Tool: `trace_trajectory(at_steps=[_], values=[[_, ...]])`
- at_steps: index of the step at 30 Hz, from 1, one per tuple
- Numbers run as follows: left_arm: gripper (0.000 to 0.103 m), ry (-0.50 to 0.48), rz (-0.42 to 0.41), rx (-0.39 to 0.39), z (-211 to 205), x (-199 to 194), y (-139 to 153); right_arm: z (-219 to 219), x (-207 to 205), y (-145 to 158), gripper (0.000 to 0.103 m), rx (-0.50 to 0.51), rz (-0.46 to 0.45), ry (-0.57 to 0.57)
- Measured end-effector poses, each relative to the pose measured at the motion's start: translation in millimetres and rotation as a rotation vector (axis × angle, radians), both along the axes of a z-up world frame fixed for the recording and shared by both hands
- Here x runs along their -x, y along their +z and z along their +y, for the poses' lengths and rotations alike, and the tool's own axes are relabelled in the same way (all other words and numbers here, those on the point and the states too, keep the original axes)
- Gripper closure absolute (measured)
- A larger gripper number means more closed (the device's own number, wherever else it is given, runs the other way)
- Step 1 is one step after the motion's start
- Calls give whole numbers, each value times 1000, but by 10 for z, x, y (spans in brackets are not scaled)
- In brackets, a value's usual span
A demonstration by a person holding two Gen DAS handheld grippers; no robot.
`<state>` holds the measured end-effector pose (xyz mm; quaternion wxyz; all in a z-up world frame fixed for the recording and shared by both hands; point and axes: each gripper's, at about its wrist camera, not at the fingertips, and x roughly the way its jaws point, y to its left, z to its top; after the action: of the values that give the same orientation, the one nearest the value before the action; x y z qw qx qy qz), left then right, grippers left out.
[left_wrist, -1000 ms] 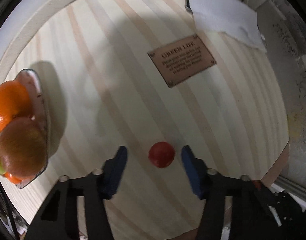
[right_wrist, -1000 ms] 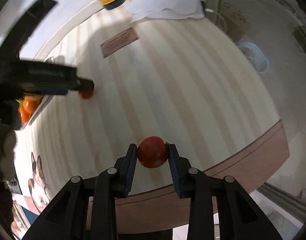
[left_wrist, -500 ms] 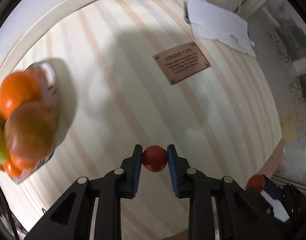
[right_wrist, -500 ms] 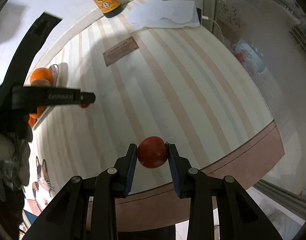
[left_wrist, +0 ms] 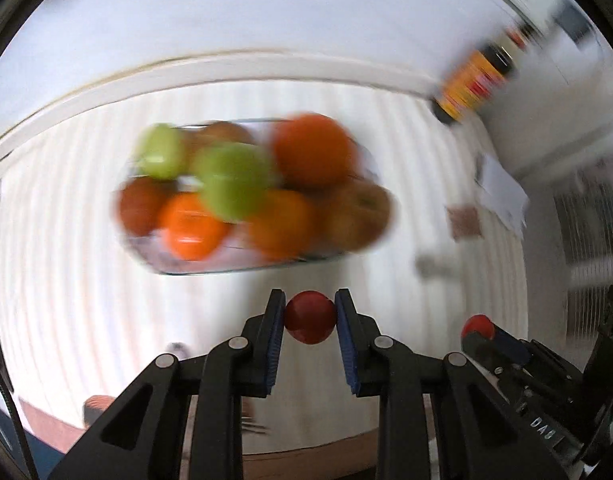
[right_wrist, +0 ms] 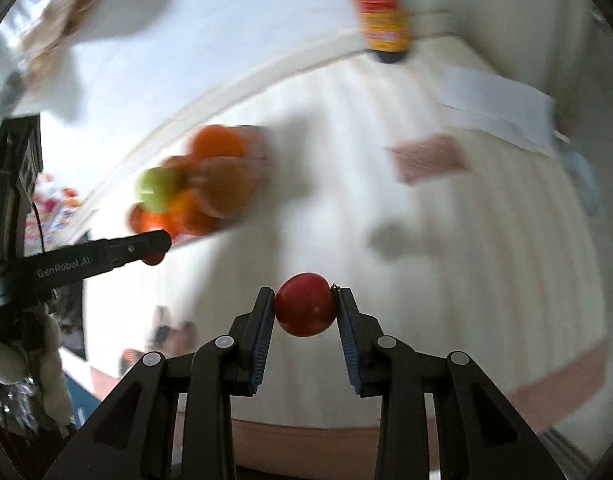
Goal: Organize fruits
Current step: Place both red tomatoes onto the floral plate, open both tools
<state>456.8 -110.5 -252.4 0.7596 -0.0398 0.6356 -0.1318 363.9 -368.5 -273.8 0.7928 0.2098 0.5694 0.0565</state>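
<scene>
Tomatoes now ride clamped in both claws, left gripper (left_wrist: 310, 317) and right gripper (right_wrist: 305, 305), swung off the table toward the fruit bowl (left_wrist: 210, 270), so drop-off looks next

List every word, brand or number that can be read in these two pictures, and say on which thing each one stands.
"GenRobot.AI": on the side of the left gripper, seen from the right wrist.
"DAS" (uncertain, partly cut off): on the body of the right gripper, seen from the left wrist.
Bottle label: blurred, not readable.
Brown plaque on the table: blurred, not readable.
</scene>
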Motion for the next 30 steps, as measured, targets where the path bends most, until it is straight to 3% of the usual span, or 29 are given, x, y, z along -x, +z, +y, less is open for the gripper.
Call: trace_trajectory(at_steps=[9,16,22,30], values=[[80,284,91,108,969,-376,-317,622,-660,95,69,-116,-24,90],[80,405,183,225,1285,-546,-655,1275,-857,-296,69,-219,14,135],[80,393,222,221,1276,-636,-840,1654,-935,-556,69,-127,-1,180],[79,353,240,176,1226,-676,-911,1947,-894,-677,69,89,-87,226]])
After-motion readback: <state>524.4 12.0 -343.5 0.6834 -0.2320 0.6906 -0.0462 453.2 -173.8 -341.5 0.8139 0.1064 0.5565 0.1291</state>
